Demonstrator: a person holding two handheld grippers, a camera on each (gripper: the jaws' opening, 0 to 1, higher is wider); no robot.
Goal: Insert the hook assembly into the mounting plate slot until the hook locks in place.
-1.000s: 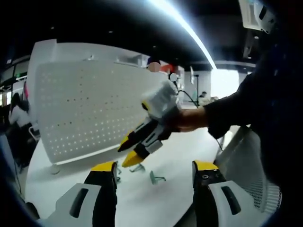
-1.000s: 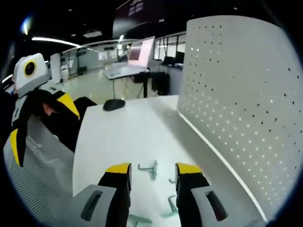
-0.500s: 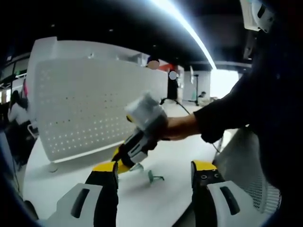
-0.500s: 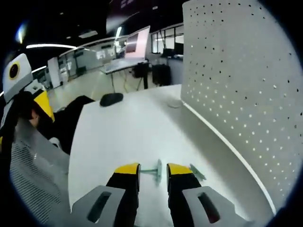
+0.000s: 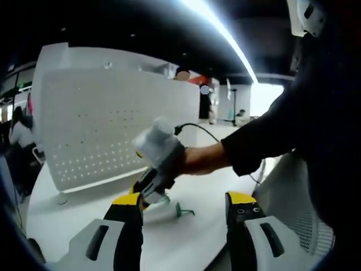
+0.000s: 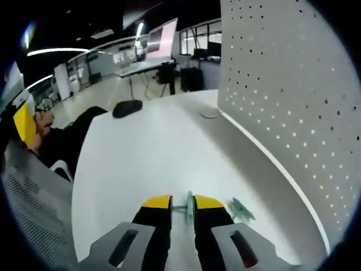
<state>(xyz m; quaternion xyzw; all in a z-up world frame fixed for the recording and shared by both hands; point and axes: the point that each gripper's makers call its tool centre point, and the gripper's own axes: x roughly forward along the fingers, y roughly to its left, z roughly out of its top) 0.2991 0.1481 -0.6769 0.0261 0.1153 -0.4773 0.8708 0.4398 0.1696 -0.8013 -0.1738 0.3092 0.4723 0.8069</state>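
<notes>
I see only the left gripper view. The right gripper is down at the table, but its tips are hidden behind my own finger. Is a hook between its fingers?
Observer: Yes. In the right gripper view a teal hook stands between the right gripper's fingers, which are almost together. I cannot tell whether they pinch it.
Operator: Is another hook near them?
Observer: A second hook lies on the table, apart from the fingers, on the pegboard side.
Operator: What is farther on?
Observer: A dark mouse lies at the far end.
</notes>
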